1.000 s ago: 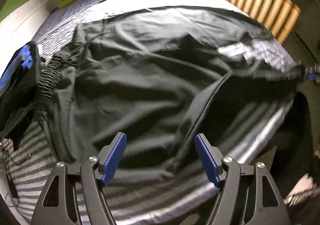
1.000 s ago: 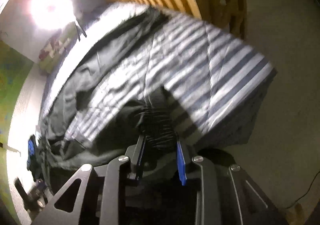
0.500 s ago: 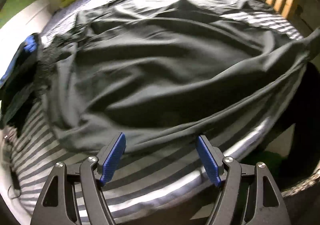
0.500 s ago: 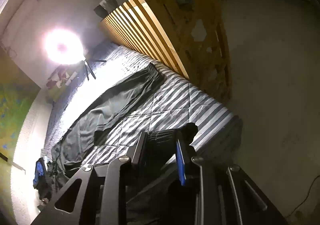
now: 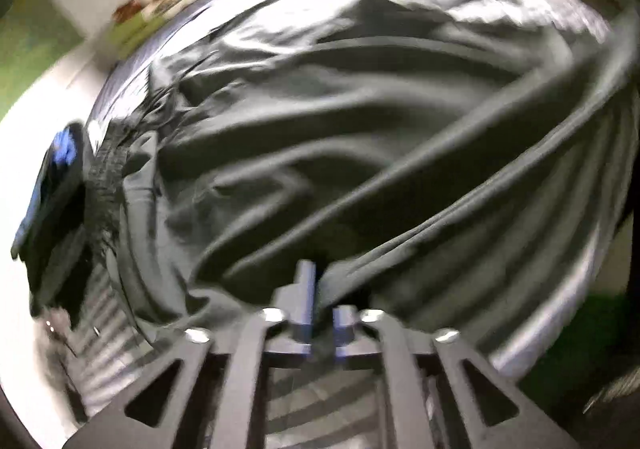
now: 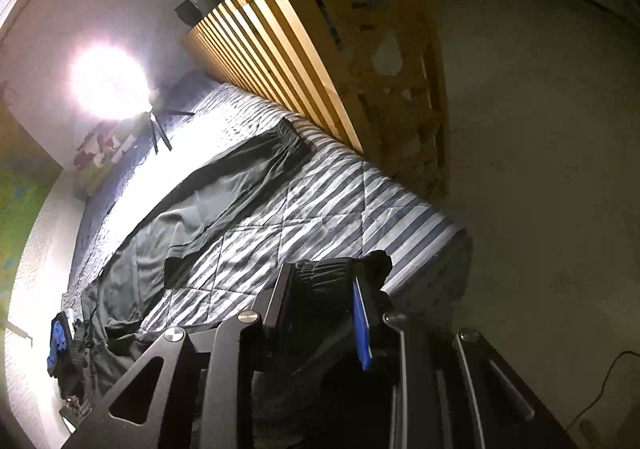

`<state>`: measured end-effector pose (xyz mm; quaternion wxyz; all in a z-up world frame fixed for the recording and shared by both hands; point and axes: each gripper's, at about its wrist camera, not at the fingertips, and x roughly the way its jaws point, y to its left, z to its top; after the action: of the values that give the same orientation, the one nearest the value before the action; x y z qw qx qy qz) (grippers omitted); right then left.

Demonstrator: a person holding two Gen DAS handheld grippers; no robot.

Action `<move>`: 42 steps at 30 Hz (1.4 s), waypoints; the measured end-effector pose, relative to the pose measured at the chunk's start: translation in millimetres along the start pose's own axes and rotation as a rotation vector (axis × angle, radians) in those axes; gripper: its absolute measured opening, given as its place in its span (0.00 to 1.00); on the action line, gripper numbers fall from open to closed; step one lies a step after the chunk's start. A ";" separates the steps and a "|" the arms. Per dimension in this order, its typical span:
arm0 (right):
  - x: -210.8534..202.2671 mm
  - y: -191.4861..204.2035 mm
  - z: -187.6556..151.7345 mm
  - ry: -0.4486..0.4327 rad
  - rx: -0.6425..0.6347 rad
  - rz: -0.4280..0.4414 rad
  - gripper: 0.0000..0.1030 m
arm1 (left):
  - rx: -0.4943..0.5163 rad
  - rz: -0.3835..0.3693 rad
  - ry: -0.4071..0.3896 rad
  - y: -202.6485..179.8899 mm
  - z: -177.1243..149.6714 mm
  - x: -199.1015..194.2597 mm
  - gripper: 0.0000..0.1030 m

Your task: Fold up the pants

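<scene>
Dark pants (image 5: 360, 121) lie on the striped bed (image 6: 340, 209). Your left gripper (image 5: 320, 301) pinches their near edge. Your right gripper (image 6: 320, 289) clamps an elastic cuff (image 6: 324, 273).

The right gripper (image 6: 320, 299) clamps a gathered cuff of the dark pants (image 6: 208, 205). The pants stretch across the striped bed (image 6: 336, 205), the other cuff lying far by the slatted headboard (image 6: 288, 53). A lamp (image 6: 108, 83) glares far left.

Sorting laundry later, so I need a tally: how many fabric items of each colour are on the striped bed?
Dark grey pants: 1
Black and blue garment at the bed's end: 1
Green and red folded textile by the lamp: 1
Total: 3
</scene>
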<state>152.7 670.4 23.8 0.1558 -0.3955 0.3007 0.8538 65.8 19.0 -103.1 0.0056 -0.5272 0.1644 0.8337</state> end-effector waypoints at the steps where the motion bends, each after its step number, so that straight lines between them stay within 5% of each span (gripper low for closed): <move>1: -2.2 0.4 0.1 -0.009 0.002 -0.002 0.23 | -0.058 -0.016 -0.024 8.1 6.6 -6.1 0.01; 7: -16.2 15.2 11.6 -0.084 0.014 0.010 0.23 | -0.206 -0.022 -0.215 56.1 54.4 -67.1 0.01; 15: 17.8 88.4 59.7 -0.195 -0.118 -0.011 0.23 | -0.232 0.086 -0.289 115.1 154.8 -72.2 0.01; 24: 115.3 148.3 120.0 -0.209 -0.214 -0.185 0.23 | -0.170 0.121 -0.158 130.6 265.6 24.8 0.01; 32: 233.9 161.6 154.8 -0.113 -0.281 -0.387 0.23 | -0.074 0.155 -0.037 111.3 347.5 126.7 0.01; 38: 309.9 169.9 172.8 0.011 -0.369 -0.502 0.28 | -0.033 0.211 0.072 93.0 375.3 209.1 0.01; 42: 304.5 157.3 185.7 -0.007 -0.306 -0.487 0.41 | 0.004 0.259 0.111 81.0 375.2 237.3 0.01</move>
<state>-229.0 676.0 -55.0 0.2959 -0.4721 0.0642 0.8279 -383.5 8.6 -144.1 -0.1101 -0.5471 0.2324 0.7966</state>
